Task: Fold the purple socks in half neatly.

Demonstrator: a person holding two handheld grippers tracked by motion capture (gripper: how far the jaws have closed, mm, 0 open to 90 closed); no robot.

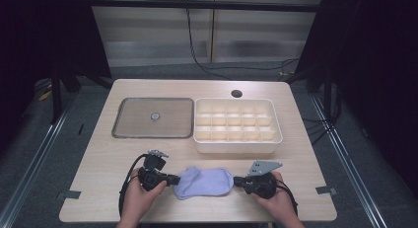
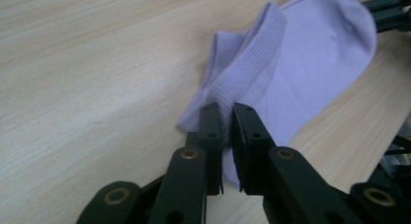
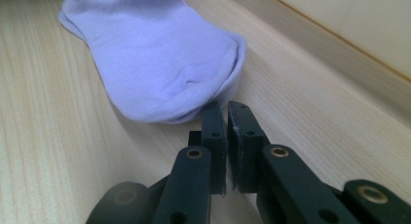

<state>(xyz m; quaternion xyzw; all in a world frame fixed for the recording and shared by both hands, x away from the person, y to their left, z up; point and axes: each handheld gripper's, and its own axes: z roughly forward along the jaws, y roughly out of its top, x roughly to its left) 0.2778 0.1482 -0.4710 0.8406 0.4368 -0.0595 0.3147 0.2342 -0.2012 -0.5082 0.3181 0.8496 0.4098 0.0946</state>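
Note:
A lavender sock [image 1: 204, 182] lies flat on the wooden table near its front edge, between my two grippers. My left gripper [image 1: 173, 179] sits at the sock's left end. In the left gripper view its jaws [image 2: 227, 110] pinch the raised ribbed cuff of the sock [image 2: 310, 64]. My right gripper [image 1: 236, 180] rests at the sock's right end. In the right gripper view its jaws [image 3: 225, 107] stand shut right at the toe edge of the sock [image 3: 160, 59], with no fabric visible between them. A hand holds each gripper.
A flat grey tray [image 1: 153, 135] with a small round object [image 1: 156, 116] in it lies at the back left. A cream box [image 1: 236, 146] divided into several compartments stands to its right. A round hole [image 1: 236, 93] sits near the table's far edge.

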